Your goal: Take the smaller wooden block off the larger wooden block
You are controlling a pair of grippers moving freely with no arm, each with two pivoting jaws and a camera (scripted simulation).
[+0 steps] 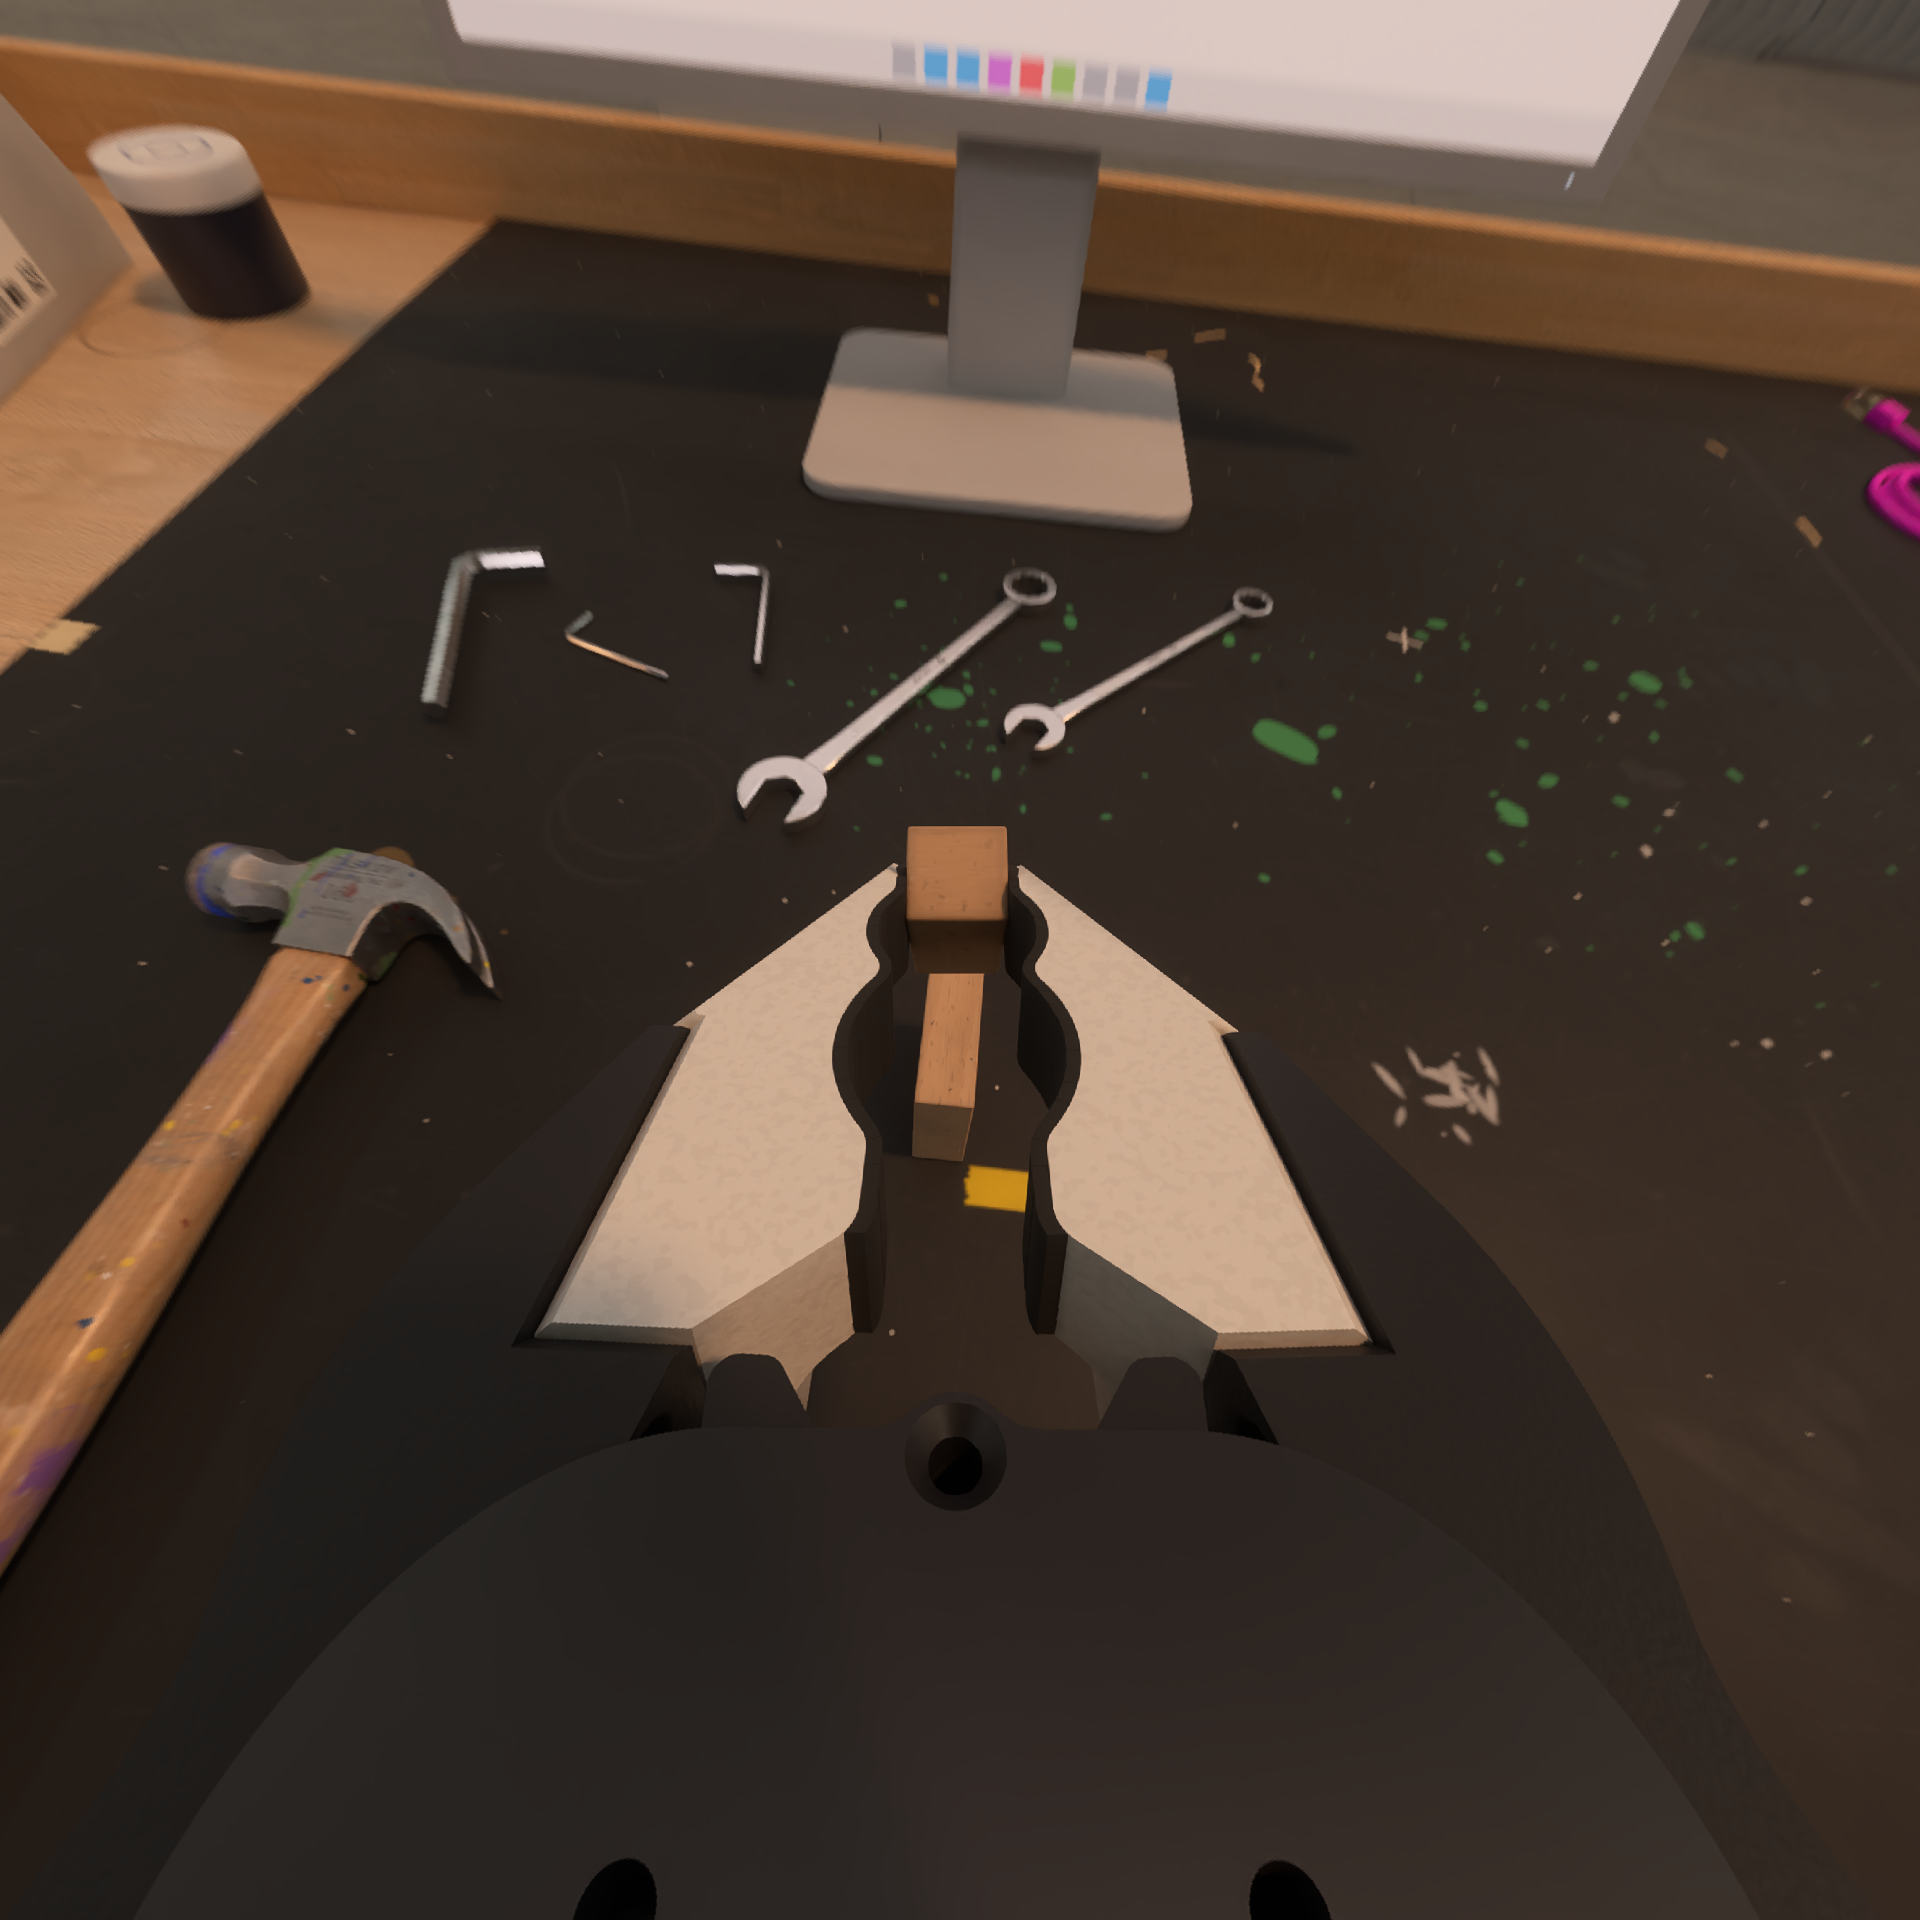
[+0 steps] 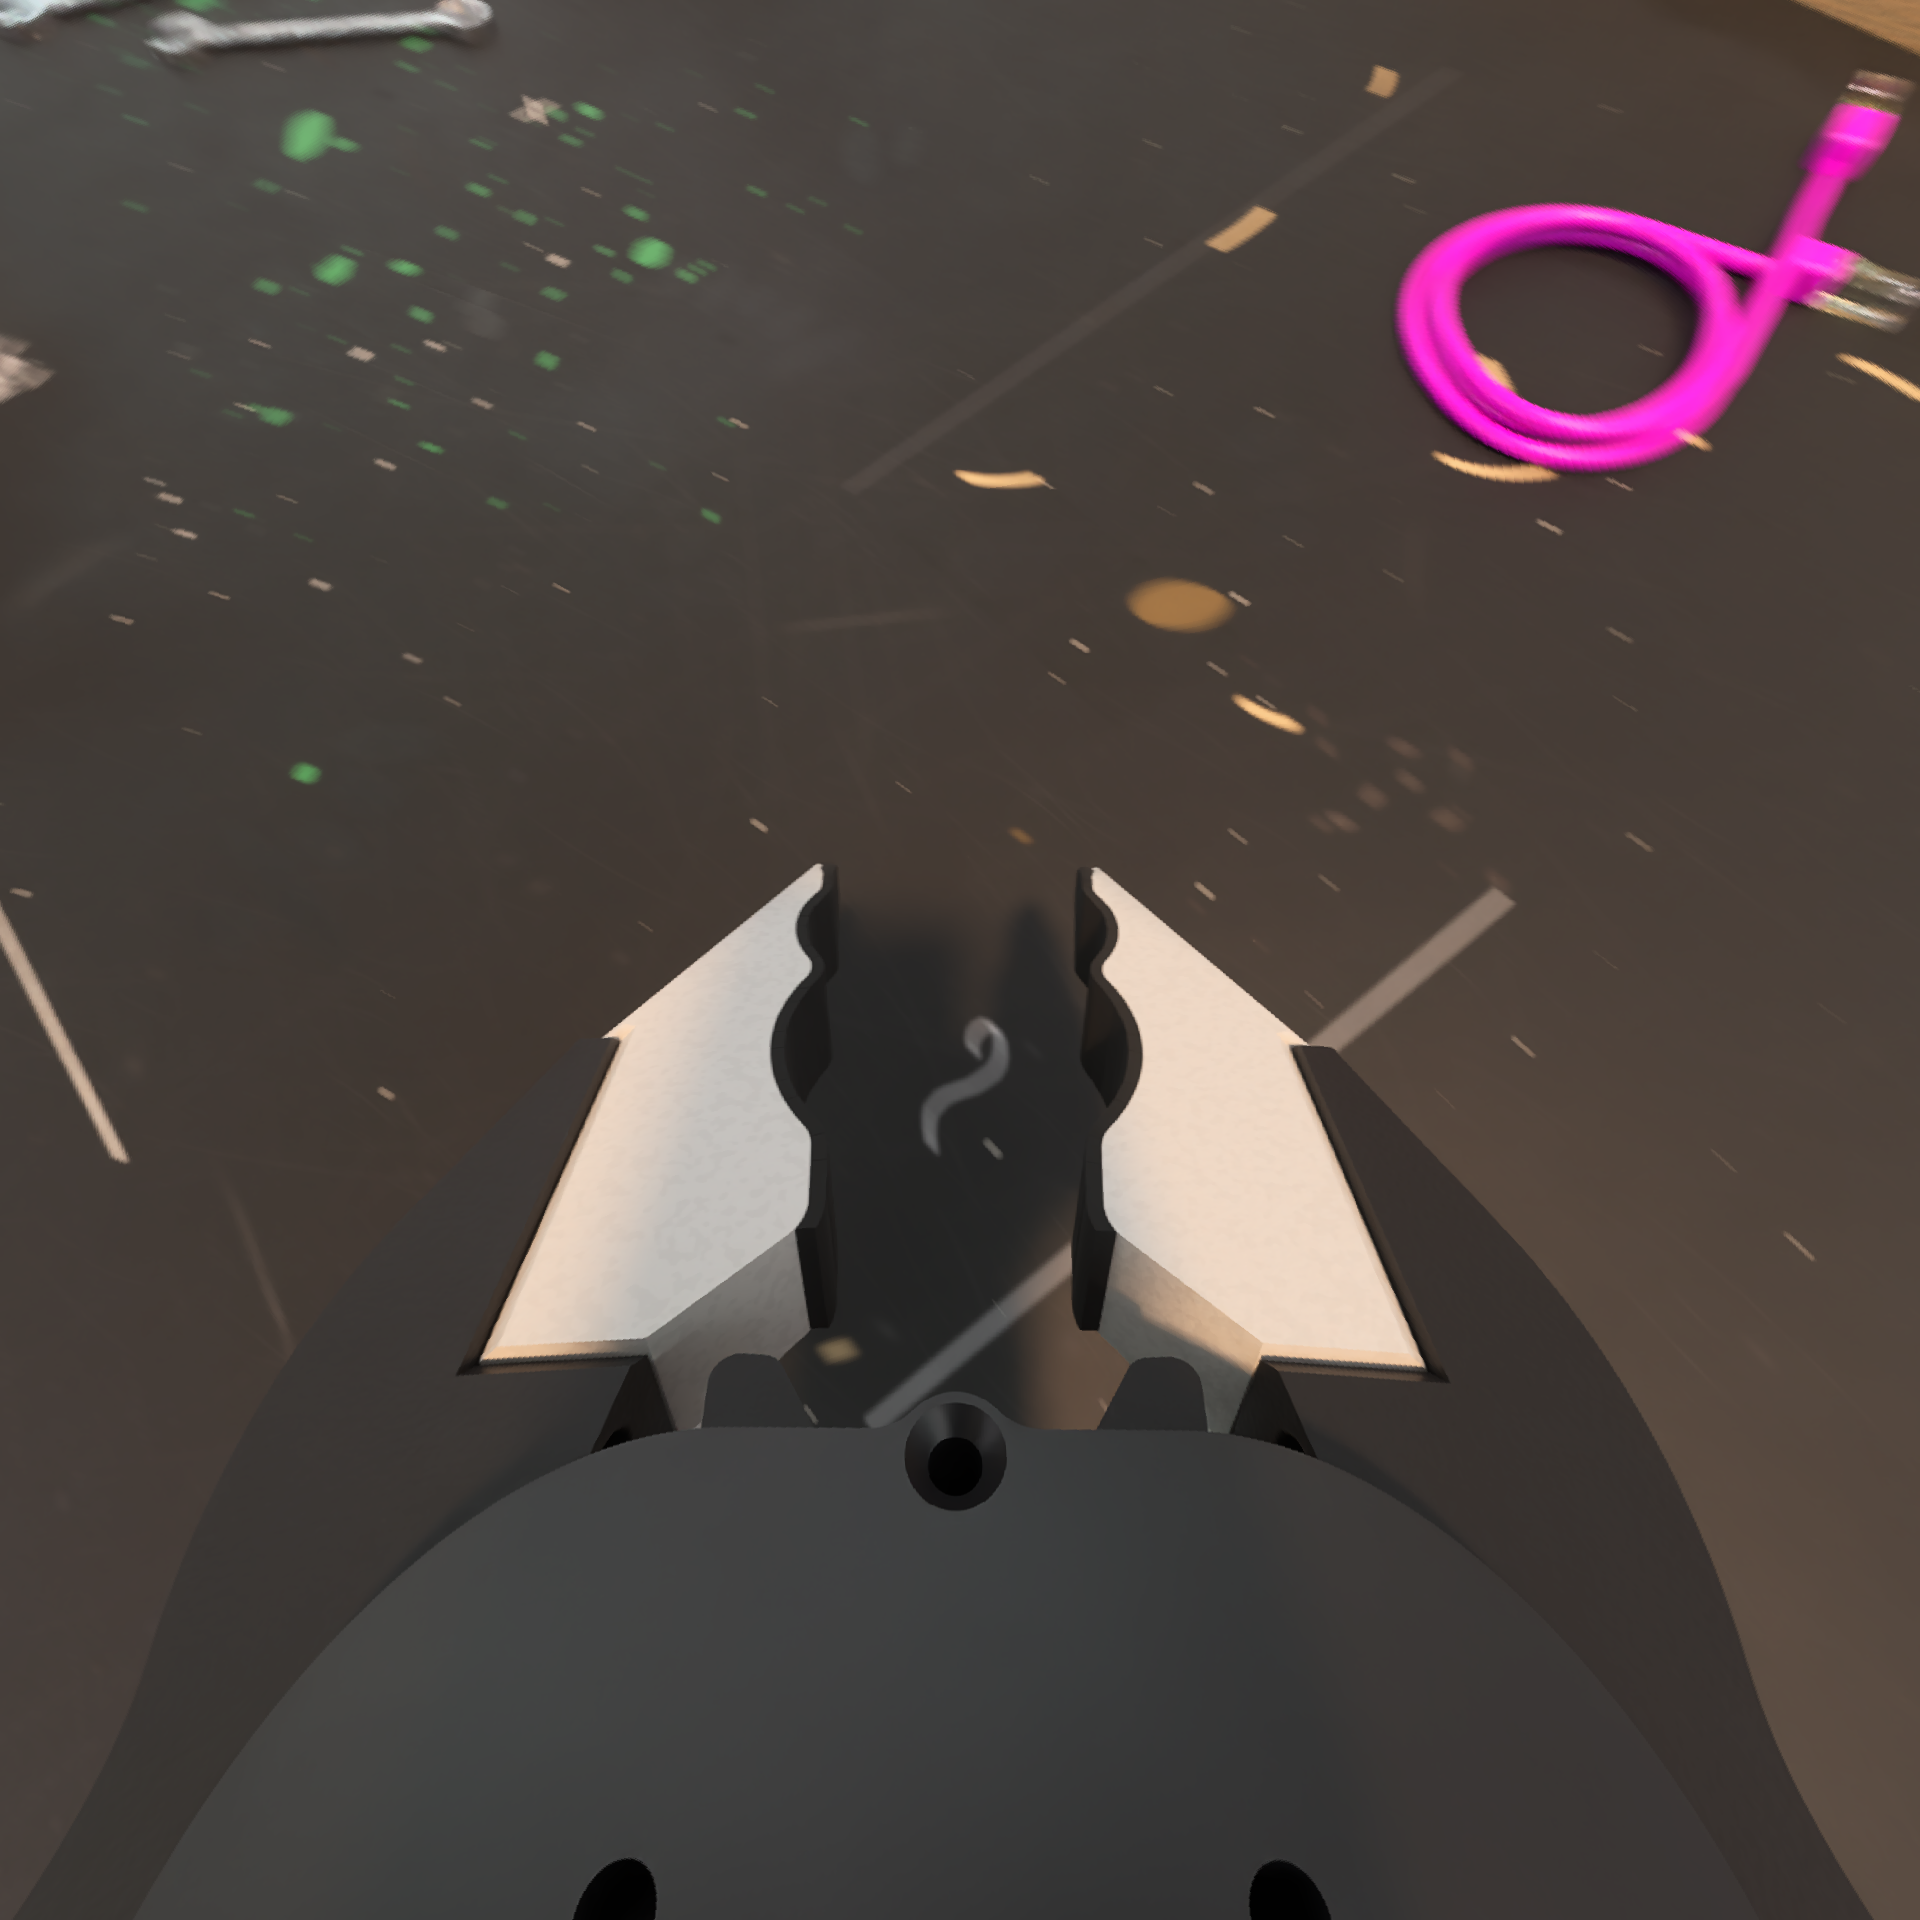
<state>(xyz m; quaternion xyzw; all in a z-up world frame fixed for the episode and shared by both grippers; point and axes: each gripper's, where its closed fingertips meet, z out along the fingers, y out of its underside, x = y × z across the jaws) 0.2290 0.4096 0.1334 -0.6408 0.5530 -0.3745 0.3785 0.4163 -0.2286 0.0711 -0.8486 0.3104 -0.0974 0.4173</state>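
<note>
In the left wrist view my left gripper (image 1: 956,881) is shut on the smaller wooden block (image 1: 956,868), a light cube held between its fingertips. The larger wooden block (image 1: 948,1060), a long bar, lies on the dark mat (image 1: 1455,1195) below, seen in the gap between the fingers; the cube appears apart from it, nearer the fingertips. In the right wrist view my right gripper (image 2: 954,883) is open and empty, low over the dark mat (image 2: 520,727). Neither block shows in the right wrist view.
A hammer (image 1: 312,935) lies left of the left gripper. Two wrenches (image 1: 894,691) (image 1: 1138,670) and three hex keys (image 1: 452,623) lie ahead, with a monitor stand (image 1: 997,426) beyond. A dark jar (image 1: 203,223) stands far left. A pink cable (image 2: 1600,322) lies ahead right of the right gripper.
</note>
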